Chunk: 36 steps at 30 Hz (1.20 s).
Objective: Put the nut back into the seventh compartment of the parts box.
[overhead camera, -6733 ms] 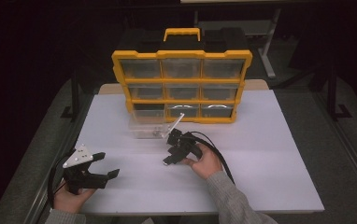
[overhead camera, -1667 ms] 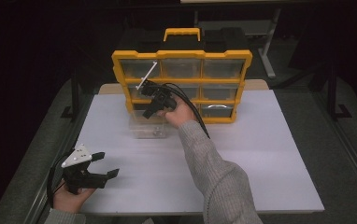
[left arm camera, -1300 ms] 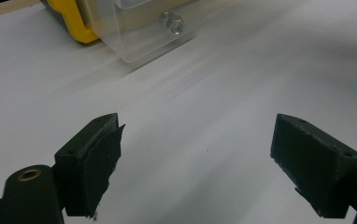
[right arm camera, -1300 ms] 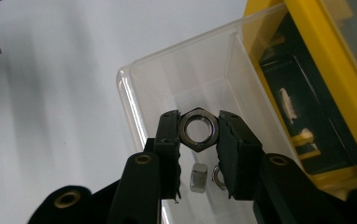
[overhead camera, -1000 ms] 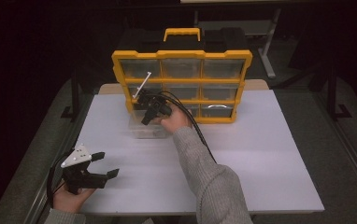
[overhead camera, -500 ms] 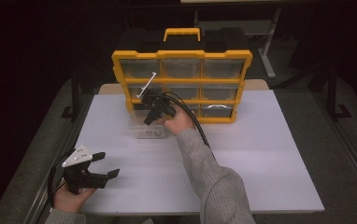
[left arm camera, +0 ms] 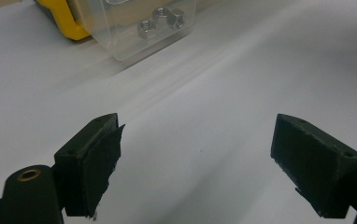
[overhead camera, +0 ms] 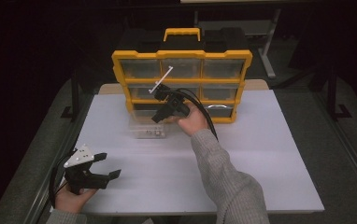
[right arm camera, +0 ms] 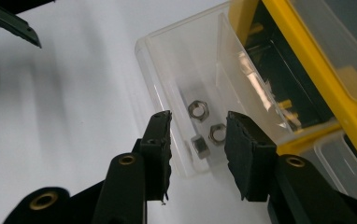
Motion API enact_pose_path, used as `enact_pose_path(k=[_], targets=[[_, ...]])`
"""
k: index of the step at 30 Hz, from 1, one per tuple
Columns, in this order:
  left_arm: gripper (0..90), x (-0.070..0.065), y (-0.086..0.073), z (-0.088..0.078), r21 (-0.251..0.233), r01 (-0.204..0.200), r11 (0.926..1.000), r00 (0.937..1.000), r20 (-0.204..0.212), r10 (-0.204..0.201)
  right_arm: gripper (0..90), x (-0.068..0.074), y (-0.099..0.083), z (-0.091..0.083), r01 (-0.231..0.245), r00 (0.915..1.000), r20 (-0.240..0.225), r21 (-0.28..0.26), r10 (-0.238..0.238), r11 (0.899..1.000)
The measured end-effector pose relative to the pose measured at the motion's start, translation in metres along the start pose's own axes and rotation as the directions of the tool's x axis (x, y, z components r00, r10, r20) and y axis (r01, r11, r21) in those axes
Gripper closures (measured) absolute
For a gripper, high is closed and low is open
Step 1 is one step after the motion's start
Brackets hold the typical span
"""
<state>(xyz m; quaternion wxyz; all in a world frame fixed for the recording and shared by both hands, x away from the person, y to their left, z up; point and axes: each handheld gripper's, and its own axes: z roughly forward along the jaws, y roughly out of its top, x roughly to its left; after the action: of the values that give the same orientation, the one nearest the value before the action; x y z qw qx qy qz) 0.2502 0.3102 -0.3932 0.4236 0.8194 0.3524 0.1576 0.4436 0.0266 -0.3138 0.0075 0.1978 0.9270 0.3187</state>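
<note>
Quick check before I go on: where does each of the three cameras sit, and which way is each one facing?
High view: above the person's side, looking forward and down on the white table and yellow organizer; both forearms and grippers show.
Left gripper view: rides the left gripper, jaws wide apart, facing across the table toward the clear drawer.
Right gripper view: rides the right gripper, jaws parted with nothing gripped, looking down at three nuts in that drawer.
Shared: both gripper views show the drawer and its nuts.

Hidden and cut-off parts around the drawer

The clear drawer (left arm camera: pixel 144 28) is cut off by the left gripper view's top edge; in the high view the right gripper (overhead camera: pixel 160 112) and hand (overhead camera: pixel 193 119) hide the organizer's (overhead camera: pixel 181 60) lower middle drawer front.
</note>
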Motion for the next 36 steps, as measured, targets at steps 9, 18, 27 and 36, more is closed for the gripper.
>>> enact_pose_path(k=[9,18,27,36], targets=[[15.6,0.000,0.000,0.001,0.007,0.003,1.0000,1.0000,0.004,-0.003,55.0,-0.002,-0.024,-0.024,-0.036,0.9991,0.020,-0.026,0.037,0.999],[15.6,-0.001,0.000,0.004,0.008,0.001,1.0000,1.0000,0.008,-0.001,51.2,-0.002,-0.049,-0.044,-0.050,0.9975,0.046,-0.064,0.053,0.997],[15.4,-0.001,0.001,0.005,0.008,0.003,1.0000,0.9999,0.012,-0.003,49.7,-0.001,-0.072,-0.055,-0.048,0.9963,0.068,-0.073,0.053,0.996],[15.9,-0.002,0.001,0.005,0.013,0.003,0.9999,0.9999,0.011,-0.004,46.7,0.000,-0.095,-0.065,-0.083,0.9925,0.082,-0.081,0.090,0.993]])
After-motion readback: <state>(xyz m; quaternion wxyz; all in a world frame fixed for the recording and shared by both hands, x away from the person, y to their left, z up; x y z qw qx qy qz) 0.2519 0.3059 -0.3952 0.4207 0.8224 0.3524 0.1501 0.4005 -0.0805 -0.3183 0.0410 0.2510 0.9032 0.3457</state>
